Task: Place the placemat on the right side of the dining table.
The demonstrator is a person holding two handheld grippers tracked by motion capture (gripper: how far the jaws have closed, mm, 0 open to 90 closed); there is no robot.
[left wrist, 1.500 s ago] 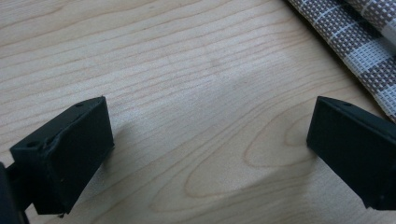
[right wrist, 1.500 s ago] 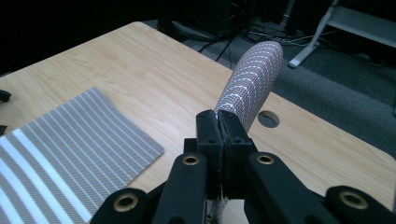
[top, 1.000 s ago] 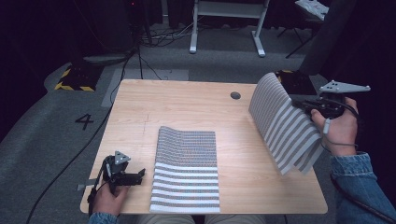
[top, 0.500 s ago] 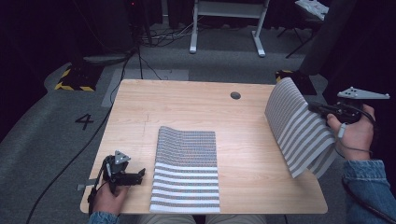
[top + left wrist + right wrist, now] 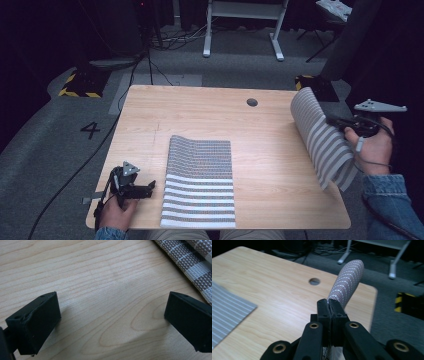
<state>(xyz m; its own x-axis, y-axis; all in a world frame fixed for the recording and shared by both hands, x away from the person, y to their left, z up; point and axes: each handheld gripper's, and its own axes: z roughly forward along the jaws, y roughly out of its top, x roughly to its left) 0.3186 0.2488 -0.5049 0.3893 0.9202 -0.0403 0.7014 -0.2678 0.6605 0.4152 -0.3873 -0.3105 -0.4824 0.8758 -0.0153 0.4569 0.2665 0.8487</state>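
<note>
Right hand (image 5: 375, 147) is raised off the table's (image 5: 210, 110) right edge, right gripper (image 5: 334, 120) pinching a striped placemat (image 5: 322, 140) that curls and hangs left of it. Left gripper (image 5: 112, 320) rests low, jaws wide apart, a second placemat (image 5: 200, 182) lying just right of it.

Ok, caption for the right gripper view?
Right hand-held gripper shut on a striped mat, lifted over the wooden table.

Overhead and tongs-mounted views share table (image 5: 260, 135)

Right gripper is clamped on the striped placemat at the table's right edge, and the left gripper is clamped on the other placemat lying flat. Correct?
Partly. The left gripper is open over bare wood of the table, beside the flat placemat, as the left gripper view shows. The right gripper is indeed shut on the lifted striped placemat.
</note>
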